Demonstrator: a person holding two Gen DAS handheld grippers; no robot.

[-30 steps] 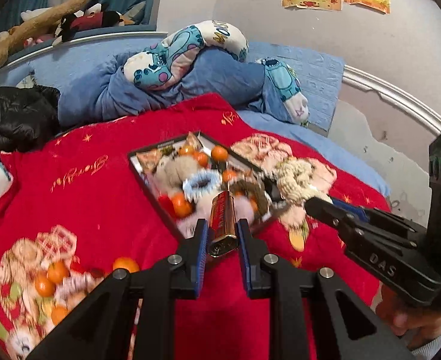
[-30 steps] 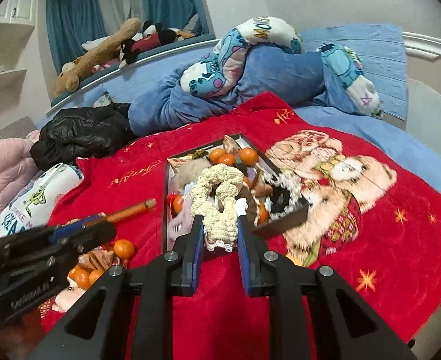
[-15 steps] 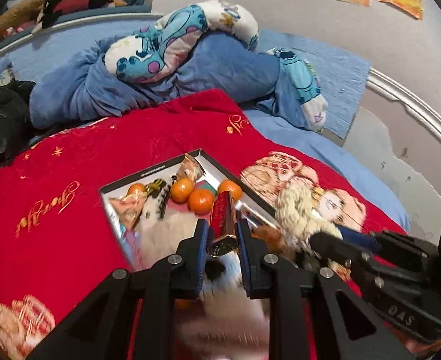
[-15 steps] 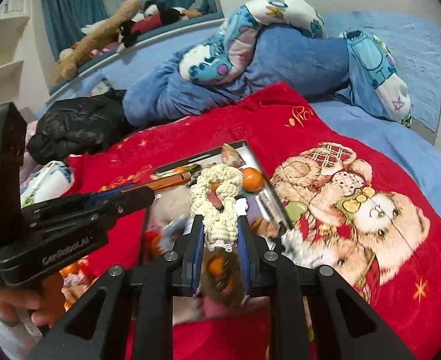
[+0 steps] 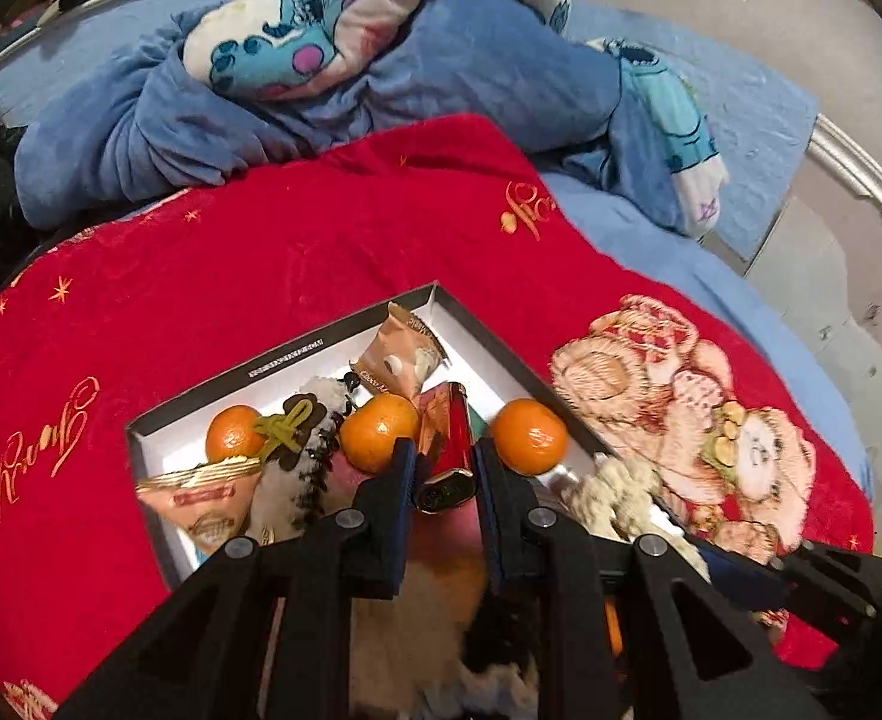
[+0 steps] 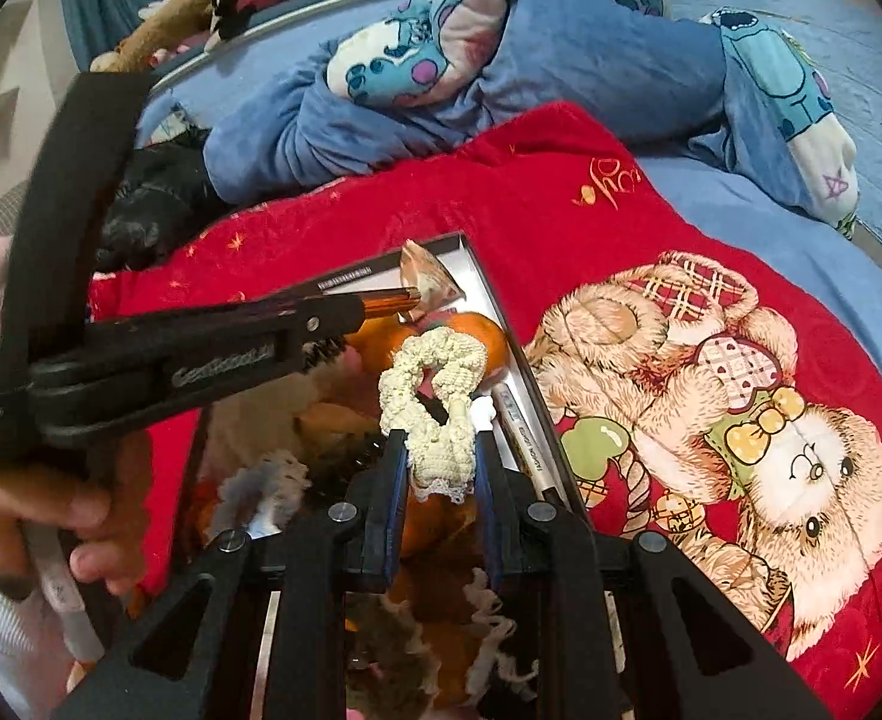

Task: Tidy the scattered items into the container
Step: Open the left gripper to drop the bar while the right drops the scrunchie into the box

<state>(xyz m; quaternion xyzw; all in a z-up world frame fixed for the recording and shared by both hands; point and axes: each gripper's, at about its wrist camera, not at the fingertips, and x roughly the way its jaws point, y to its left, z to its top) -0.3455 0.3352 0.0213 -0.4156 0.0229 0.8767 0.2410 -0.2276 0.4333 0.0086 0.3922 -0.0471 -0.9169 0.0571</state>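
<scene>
— What have you got in each hand?

— My left gripper (image 5: 446, 468) has its fingers clamped on a small red-and-gold tube (image 5: 450, 450), glossy, gold cap toward the camera. The right gripper (image 6: 441, 462) is pinching a cream knitted scrunchie (image 6: 435, 396) by its lower end, so the loop stands up above the fingers.

— Where are they?

— Both hang over the box (image 5: 345, 342), a shallow, dark-rimmed tray lying on the red blanket (image 5: 261, 252) on the bed. I'm holding each item inside the rim so that, as I judge it, a release would drop it in, not on the blanket.

— Room left?

— Tight. Oranges (image 5: 378, 432), snack packets (image 5: 402, 363) and fluffy things crowd it already. The tube sits between two oranges; I'd aim for that gap. The scrunchie is soft and should settle anywhere.
</scene>
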